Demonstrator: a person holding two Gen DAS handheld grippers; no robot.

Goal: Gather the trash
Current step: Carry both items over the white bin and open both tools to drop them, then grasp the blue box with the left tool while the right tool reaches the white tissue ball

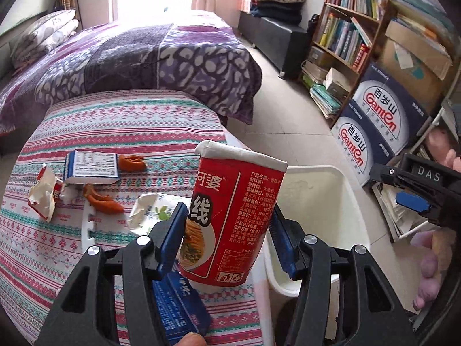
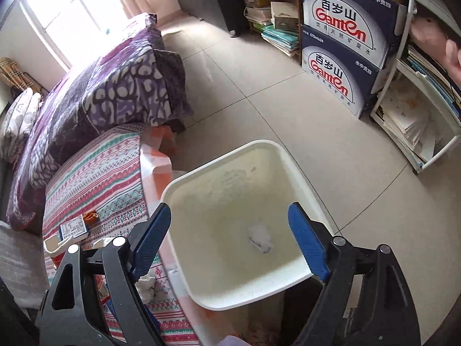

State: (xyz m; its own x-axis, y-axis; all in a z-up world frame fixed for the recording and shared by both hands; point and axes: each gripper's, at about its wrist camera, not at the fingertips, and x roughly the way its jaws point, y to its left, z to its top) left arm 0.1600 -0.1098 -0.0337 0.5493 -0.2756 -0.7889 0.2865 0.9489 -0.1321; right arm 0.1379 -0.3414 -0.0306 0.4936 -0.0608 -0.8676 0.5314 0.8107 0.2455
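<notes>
My left gripper [image 1: 227,230] is shut on a red instant-noodle cup [image 1: 230,216] and holds it tilted above the table's right edge, beside the white trash bin [image 1: 354,201]. My right gripper [image 2: 230,242] is open and empty above the bin [image 2: 184,178], which holds a crumpled white paper [image 2: 260,239]. It also shows at the right in the left wrist view [image 1: 409,199]. On the patterned tablecloth [image 1: 129,121] lie a blue-white box [image 1: 92,167], orange peels [image 1: 103,199], a torn red-white packet [image 1: 46,193], a crumpled wrapper [image 1: 149,207] and a blue carton [image 1: 178,311].
A bed with a purple blanket [image 1: 129,54] stands behind the table. Ganten water boxes [image 1: 377,115], a bookshelf [image 1: 348,20] and a white rack [image 2: 417,109] line the right side. Tiled floor [image 2: 259,86] lies between.
</notes>
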